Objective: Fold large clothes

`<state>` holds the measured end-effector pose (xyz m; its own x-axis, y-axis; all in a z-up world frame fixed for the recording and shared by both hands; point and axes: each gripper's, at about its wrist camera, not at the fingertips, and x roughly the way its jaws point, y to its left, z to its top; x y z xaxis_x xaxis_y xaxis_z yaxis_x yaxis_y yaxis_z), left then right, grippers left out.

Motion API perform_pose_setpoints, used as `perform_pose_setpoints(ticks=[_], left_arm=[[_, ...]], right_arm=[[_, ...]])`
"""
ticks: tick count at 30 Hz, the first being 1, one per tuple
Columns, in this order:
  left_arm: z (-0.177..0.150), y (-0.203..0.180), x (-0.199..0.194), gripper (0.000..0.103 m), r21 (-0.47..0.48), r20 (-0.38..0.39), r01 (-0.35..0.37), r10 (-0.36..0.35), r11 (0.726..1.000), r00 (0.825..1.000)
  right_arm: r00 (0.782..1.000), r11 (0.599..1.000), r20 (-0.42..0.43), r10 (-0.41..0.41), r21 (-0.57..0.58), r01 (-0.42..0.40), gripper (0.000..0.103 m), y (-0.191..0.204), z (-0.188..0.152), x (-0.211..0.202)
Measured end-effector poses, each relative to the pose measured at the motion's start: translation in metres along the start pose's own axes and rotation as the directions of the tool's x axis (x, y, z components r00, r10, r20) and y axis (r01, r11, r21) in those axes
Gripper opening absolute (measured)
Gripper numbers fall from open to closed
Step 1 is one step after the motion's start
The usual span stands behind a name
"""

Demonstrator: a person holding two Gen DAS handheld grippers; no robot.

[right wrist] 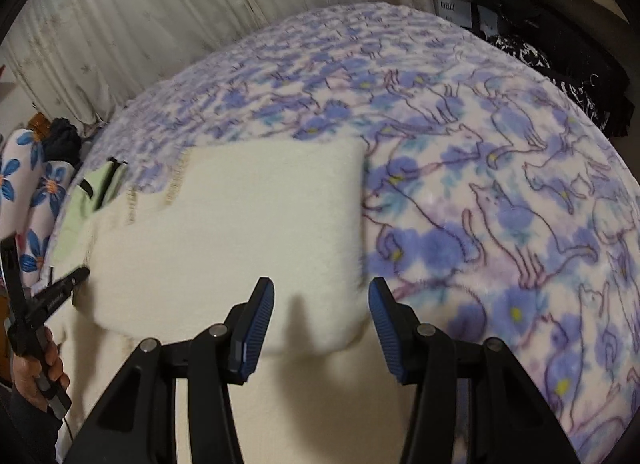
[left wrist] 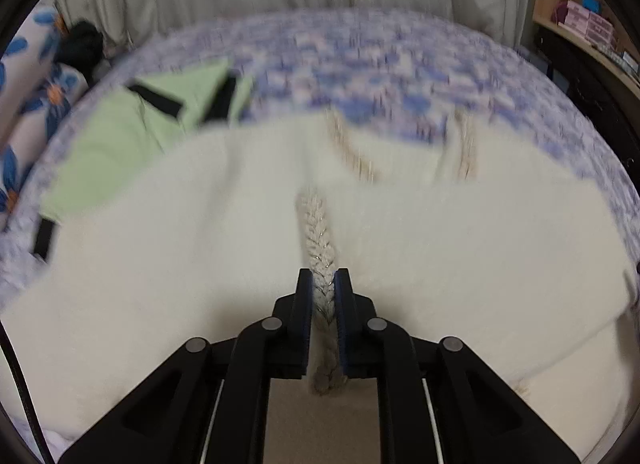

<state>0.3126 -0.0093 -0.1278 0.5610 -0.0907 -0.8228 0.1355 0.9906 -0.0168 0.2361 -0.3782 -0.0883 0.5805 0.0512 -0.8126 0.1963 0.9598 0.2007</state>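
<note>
Left gripper [left wrist: 323,284]: jaws nearly together, pads clamped on the braided trim [left wrist: 318,240] of the cream garment [left wrist: 160,264]; the trim runs between the pads at lower centre of the left wrist view and continues upward past the tips.
Right gripper [right wrist: 321,296]: jaws part open, nothing between the pads; the tips hover over the near edge of the cream garment at lower centre of the right wrist view.
Left gripper seen from the right: its black body [right wrist: 48,300] sits at the left edge of the frame, held by a hand [right wrist: 34,368].
Cream garment, left wrist view: fills the lower and middle frame on both sides of the clamped trim; two more trim strips lie at its far edge, above centre.
Cream garment, right wrist view: a folded rectangular panel [right wrist: 260,223] occupies centre frame directly beyond the open jaws, its right edge just inside the right finger.
Green garment [left wrist: 120,135]: pale green with black bands, centre left, touching the cream garment's far left edge.
Blanket [right wrist: 500,203]: blue floral cat print, under both garments, filling the right half.
Curtain [right wrist: 120,23]: pale, across the top.
Shelf [left wrist: 580,23]: upper right, boxes on it.
Image quality: motion blur in both views.
</note>
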Motion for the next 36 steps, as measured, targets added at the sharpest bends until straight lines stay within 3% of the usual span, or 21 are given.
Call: perform_pose_setpoints(ticks=[3,4,5,9,10,11,12,14,15,18,20,21,24,28,30,36], left_arm=[[-0.002,0.005,0.001,0.032,-0.011,0.012,0.043,-0.043,0.999,0.999],[0.0,0.007,0.002,0.047,-0.028,0.004,0.058,-0.058,0.998,0.998],[0.002,0.007,0.004,0.055,-0.043,0.001,0.06,-0.06,0.997,0.998],[0.01,0.009,0.014,0.055,-0.067,-0.008,0.062,-0.062,0.996,0.998],[0.012,0.008,0.018,0.051,-0.058,-0.018,0.05,-0.051,0.997,0.999],[0.014,0.004,0.023,0.034,-0.048,-0.015,0.034,-0.035,0.998,0.999],[0.015,0.002,0.024,0.026,-0.032,-0.006,0.009,-0.009,0.999,1.0],[0.019,0.001,0.022,0.01,-0.022,0.011,0.024,-0.024,0.999,1.0],[0.022,0.002,0.019,0.01,-0.031,0.027,0.022,-0.022,0.999,0.999],[0.025,0.005,0.02,0.01,-0.048,0.053,0.011,-0.008,0.999,0.999],[0.022,0.003,0.03,0.011,-0.038,0.028,-0.009,0.01,0.999,1.0],[0.02,0.001,0.033,0.012,-0.025,0.027,-0.02,0.02,0.999,0.999],[0.019,-0.001,0.029,0.013,-0.01,0.031,-0.03,0.031,0.999,0.999],[0.022,0.007,0.012,0.013,-0.062,0.0,0.0,0.0,0.998,1.0],[0.019,0.004,-0.005,0.013,-0.065,0.03,0.006,-0.004,0.998,1.0],[-0.002,-0.025,-0.037,0.014,-0.025,0.075,0.066,-0.064,0.998,0.995]], right_arm=[[0.999,0.999,-0.036,0.033,0.016,-0.033,0.049,-0.007,0.013,0.02],[0.998,0.999,-0.043,0.046,0.029,-0.045,0.049,-0.009,0.019,0.026],[0.997,0.998,-0.047,0.053,0.04,-0.051,0.049,-0.011,0.024,0.03],[0.993,0.989,-0.072,0.094,0.118,-0.085,0.049,-0.022,0.051,0.061],[0.991,0.985,-0.083,0.106,0.144,-0.094,0.049,-0.025,0.055,0.069],[0.987,0.98,-0.089,0.131,0.162,-0.115,0.049,-0.027,0.057,0.077],[0.984,0.979,-0.1,0.144,0.161,-0.127,0.048,-0.027,0.059,0.083],[0.988,0.988,-0.107,0.11,0.124,-0.097,0.031,-0.021,0.063,0.087],[0.989,0.989,-0.097,0.109,0.107,-0.098,0.023,-0.017,0.067,0.084],[0.996,0.995,-0.011,0.092,0.037,-0.091,0.02,-0.004,0.072,0.072],[0.997,0.999,-0.075,0.032,0.016,-0.031,0.025,-0.004,0.069,0.09],[0.996,1.0,-0.092,0.007,0.002,-0.006,0.034,-0.004,0.069,0.095],[0.996,0.999,-0.084,0.018,0.028,-0.016,0.038,-0.009,0.068,0.082],[1.0,1.0,0.013,0.017,0.021,-0.018,0.038,-0.009,0.061,0.041],[0.999,1.0,0.041,0.018,0.001,-0.018,0.038,-0.002,0.054,0.025],[0.997,0.992,0.029,0.07,-0.106,-0.067,0.038,0.047,0.015,0.006]])
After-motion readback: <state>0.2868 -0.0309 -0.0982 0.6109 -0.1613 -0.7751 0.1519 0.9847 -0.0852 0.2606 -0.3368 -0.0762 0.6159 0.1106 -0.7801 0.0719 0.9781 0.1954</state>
